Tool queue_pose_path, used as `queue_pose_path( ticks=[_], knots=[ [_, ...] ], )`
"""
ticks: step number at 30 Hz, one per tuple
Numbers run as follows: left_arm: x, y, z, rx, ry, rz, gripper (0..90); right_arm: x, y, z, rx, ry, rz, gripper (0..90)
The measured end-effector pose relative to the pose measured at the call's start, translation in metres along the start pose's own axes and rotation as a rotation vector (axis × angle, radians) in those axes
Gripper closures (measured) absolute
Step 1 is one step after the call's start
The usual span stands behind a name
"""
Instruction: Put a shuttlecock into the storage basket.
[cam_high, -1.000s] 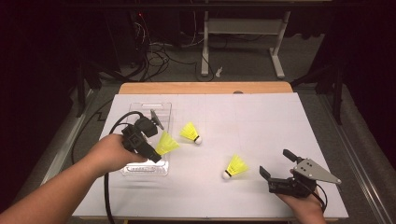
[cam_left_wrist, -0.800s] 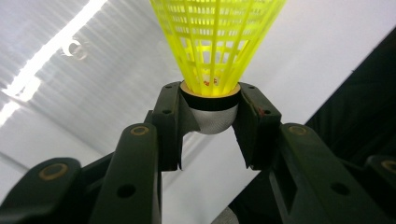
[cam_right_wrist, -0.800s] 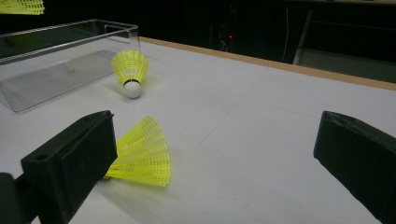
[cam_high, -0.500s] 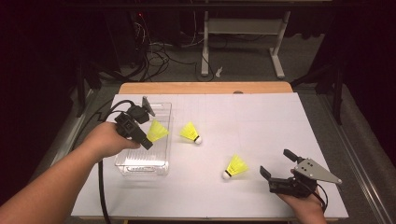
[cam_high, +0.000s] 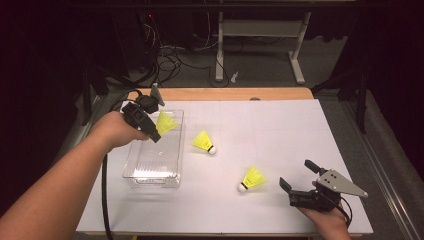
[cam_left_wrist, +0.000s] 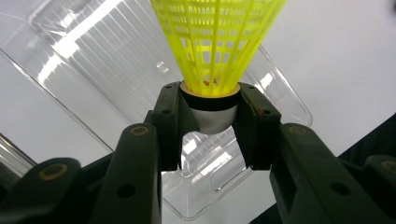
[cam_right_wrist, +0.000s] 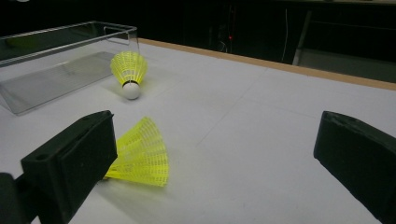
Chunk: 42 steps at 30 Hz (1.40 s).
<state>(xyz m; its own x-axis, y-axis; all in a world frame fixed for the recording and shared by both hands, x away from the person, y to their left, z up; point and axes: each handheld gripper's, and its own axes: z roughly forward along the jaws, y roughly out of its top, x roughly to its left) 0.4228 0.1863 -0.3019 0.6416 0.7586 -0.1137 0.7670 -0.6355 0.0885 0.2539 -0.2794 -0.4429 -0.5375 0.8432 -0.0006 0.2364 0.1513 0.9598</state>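
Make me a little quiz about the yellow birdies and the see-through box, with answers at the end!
1. How many yellow plastic shuttlecocks lie on the white table?
2. True or false: the left tongs grip a yellow mesh shuttlecock by its white cork end.
3. Where is the held shuttlecock? A) above the clear plastic box B) beside the right tongs C) on the floor

Key:
1. Two: one in the middle, one nearer the right tongs.
2. True.
3. A. The right tongs stand open and hold nothing.
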Motion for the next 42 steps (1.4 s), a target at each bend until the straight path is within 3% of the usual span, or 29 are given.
queue_pose_path(
  ticks=[8,19,40,42],
  knots=[
    [0.01,0.011,-0.014,-0.01,0.012,-0.017,64.7,0.0,0.0,0.0,-0.002,0.001,0.001,0.1],
    [0.038,0.016,0.007,0.01,0.02,-0.094,64.7,0.0,0.0,0.0,0.002,0.001,-0.002,0.2],
    [0.067,0.007,0.056,0.051,0.005,-0.151,64.6,0.001,-0.002,0.001,0.013,0.008,-0.002,0.2],
    [0.07,0.005,0.059,0.048,-0.012,-0.162,64.7,0.001,-0.002,0.001,0.014,0.009,-0.005,0.1]
  ],
)
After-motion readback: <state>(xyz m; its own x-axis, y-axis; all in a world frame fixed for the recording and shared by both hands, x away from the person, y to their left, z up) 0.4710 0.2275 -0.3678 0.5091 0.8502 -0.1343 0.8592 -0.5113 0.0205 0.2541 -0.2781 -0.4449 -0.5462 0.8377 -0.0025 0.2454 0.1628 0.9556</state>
